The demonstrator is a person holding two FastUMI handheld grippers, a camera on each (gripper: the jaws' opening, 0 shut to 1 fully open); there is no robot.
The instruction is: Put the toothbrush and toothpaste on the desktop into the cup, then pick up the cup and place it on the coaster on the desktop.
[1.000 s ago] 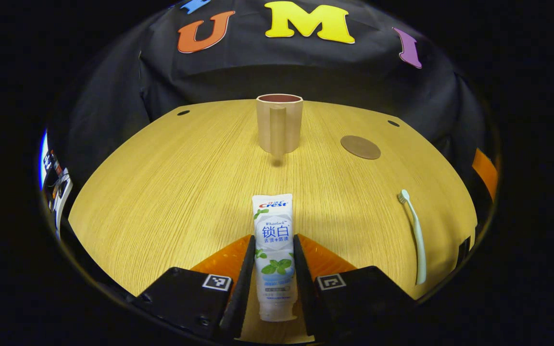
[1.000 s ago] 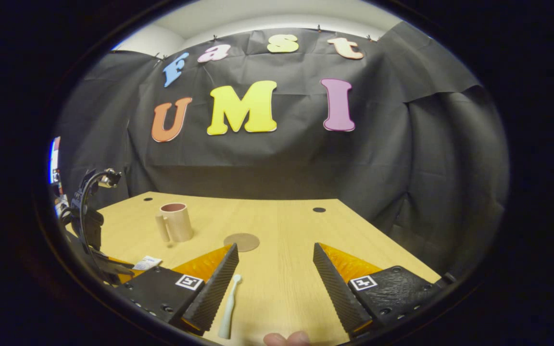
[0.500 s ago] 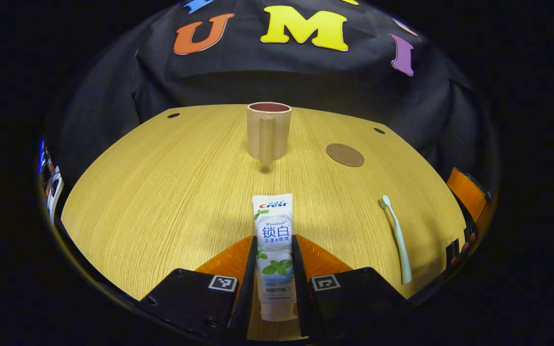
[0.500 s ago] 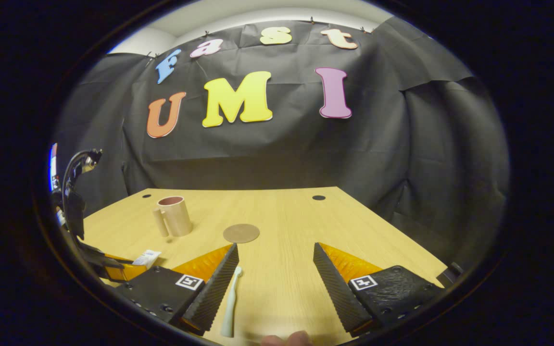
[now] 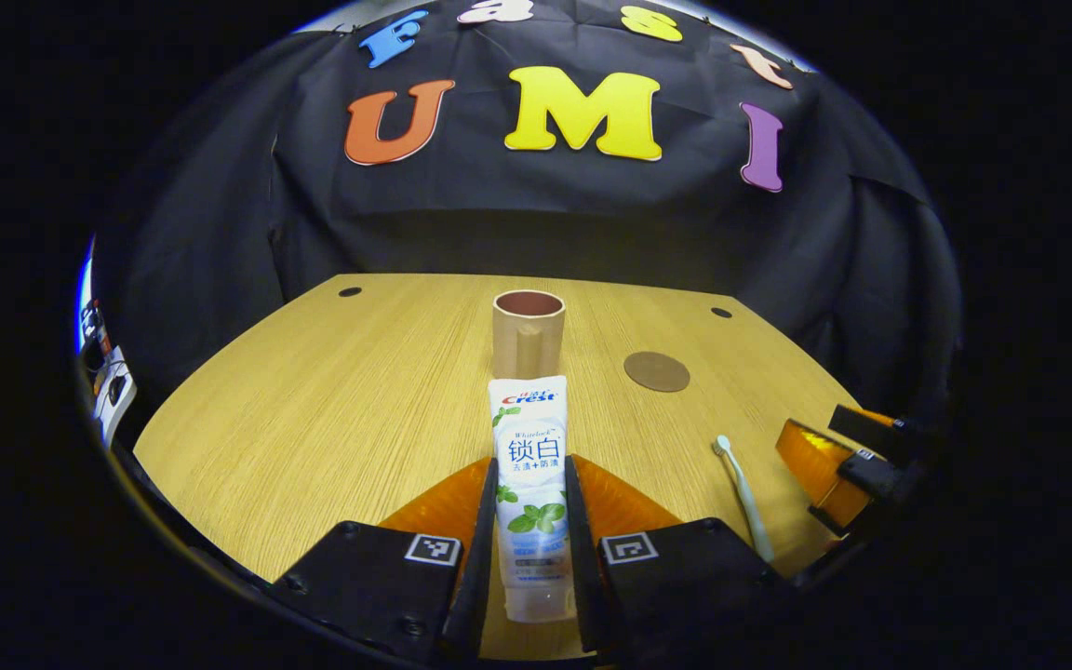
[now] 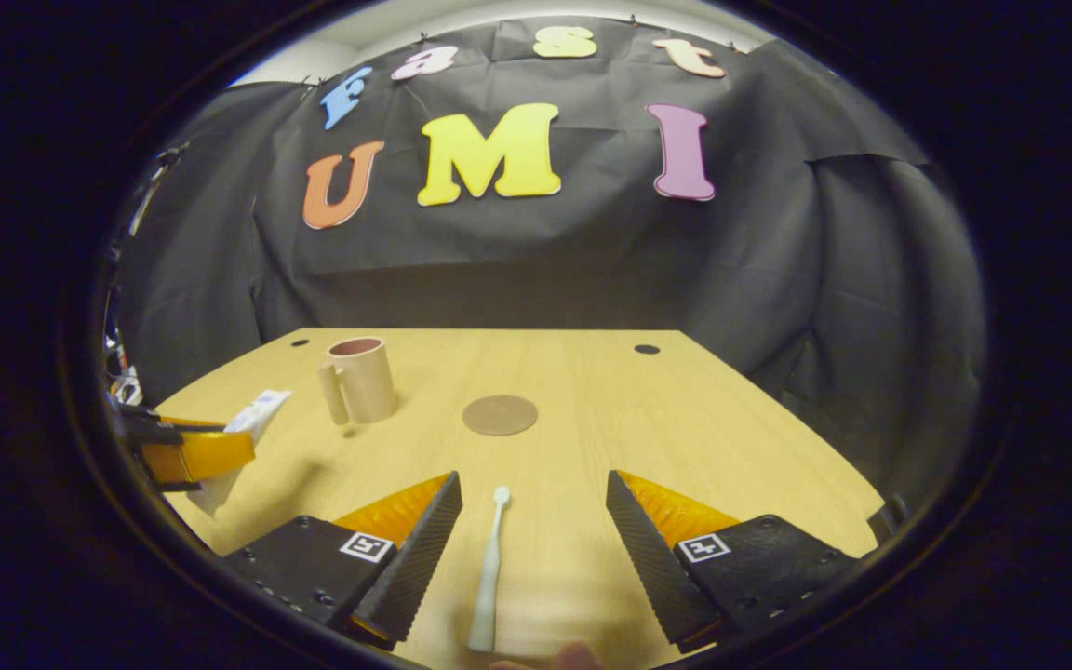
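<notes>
A: Left gripper view. Our left gripper is clamped on the tube, both fingers pressing its sides, tube off the desk and pointing at the cup.

B: Cup position?

A: Upright, mid-desk toward the back, handle facing us, mouth open. Coaster is just right of it, apart, nothing on it. Brush lies flat near the front right edge, head away from us. Right gripper sits at that right edge, near the brush.

B: Room to move?

A: Bare wood left of the cup out to the left edge, and between tube and cup. Two holes near the back corners.

B: Right gripper view?

A: Our right gripper has its jaws wide apart, holding nothing. Brush lies flat between the fingers, nearer the left one, touching neither, head toward the coaster. A fingertip shows at the bottom edge.

B: And the rest?

A: Cup left of the coaster, apart. Left gripper at the left edge with the tube raised and tilted. Desk right of the coaster is bare to the right edge.
</notes>
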